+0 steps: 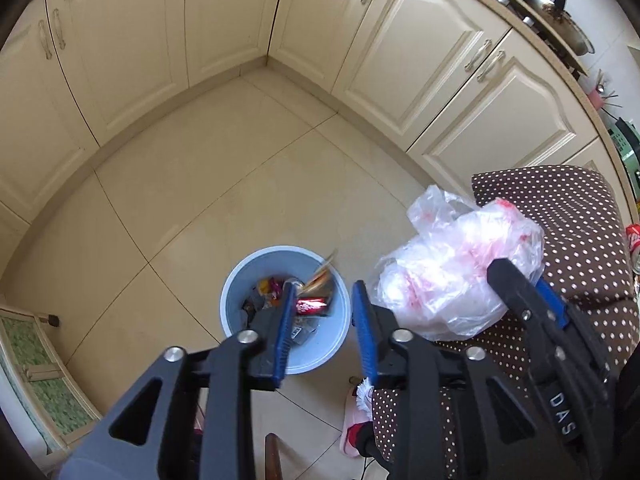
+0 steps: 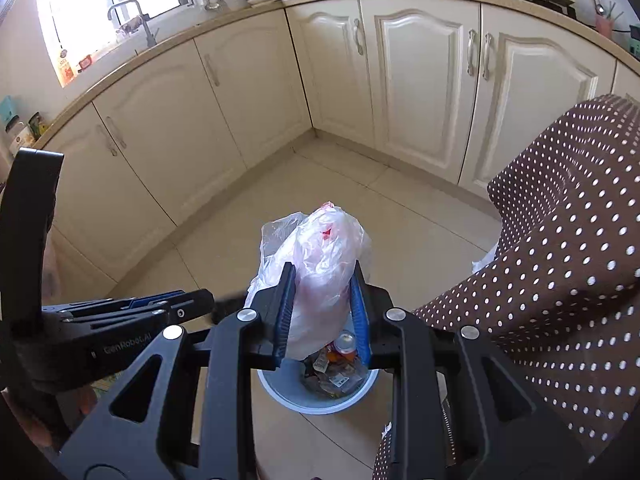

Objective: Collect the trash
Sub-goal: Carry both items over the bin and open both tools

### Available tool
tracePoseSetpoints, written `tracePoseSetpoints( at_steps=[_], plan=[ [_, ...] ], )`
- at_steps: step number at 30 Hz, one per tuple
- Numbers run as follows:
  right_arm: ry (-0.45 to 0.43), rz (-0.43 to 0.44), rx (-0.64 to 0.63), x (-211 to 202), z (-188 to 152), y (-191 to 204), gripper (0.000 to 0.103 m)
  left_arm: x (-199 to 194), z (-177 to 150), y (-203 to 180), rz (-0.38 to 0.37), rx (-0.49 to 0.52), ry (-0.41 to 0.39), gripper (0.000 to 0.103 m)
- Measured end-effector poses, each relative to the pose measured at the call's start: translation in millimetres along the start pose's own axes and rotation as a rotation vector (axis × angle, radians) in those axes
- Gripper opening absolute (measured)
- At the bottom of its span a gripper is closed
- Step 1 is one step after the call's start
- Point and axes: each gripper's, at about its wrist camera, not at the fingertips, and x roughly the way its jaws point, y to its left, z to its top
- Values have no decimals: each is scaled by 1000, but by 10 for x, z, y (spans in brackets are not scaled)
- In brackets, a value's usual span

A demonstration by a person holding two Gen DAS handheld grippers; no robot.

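A crumpled clear plastic bag [image 2: 316, 276] with red print is held above the floor, directly over a pale blue waste bin [image 1: 240, 280]; it is clamped between the blue pads of the right gripper [image 2: 323, 304], whose jaws stand narrow and press into the plastic on both sides. The bin is seen standing on the tiled floor [image 1: 200, 184], already holding wrappers and a red drinks can [image 1: 310, 306]. The left gripper [image 1: 322, 320] hangs just beside the bag, over the bin's rim, its jaws partly apart with nothing between them. A brown polka-dot cloth [image 2: 568, 264] is draped close on the right, and cream cabinets [image 1: 420, 48] line the corner beyond.

The step in hand is judged to be bagging the bin's contents or dropping the bag in; which cannot be told. Next, the bag would need to be lowered squarely over the bin's mouth.
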Motion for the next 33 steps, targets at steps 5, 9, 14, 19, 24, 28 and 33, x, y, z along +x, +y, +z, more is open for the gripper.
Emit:
tracePoseSetpoints(
  at_steps=[5,9,14,19,24,28,33],
  plan=[
    [30,-2,13,134,-44,-83,26,73,-19,-14,12,-2,8,37],
    [41,3,18,177,-70,-92,26,87,-29,-16,21,-2,7,38],
    [50,9,18,221,-68,-68,27,104,9,-28,30,-8,3,38],
    [60,21,19,282,-83,-34,27,86,23,-31,35,-16,-4,38],
    [60,38,31,316,-84,13,29,54,7,22,28,-33,-8,39],
    [60,55,60,332,-58,36,36,-6,12,66,23,-37,-20,39],
    [53,71,79,304,-44,61,41,-81,-9,75,21,-44,-32,39]
  ],
)
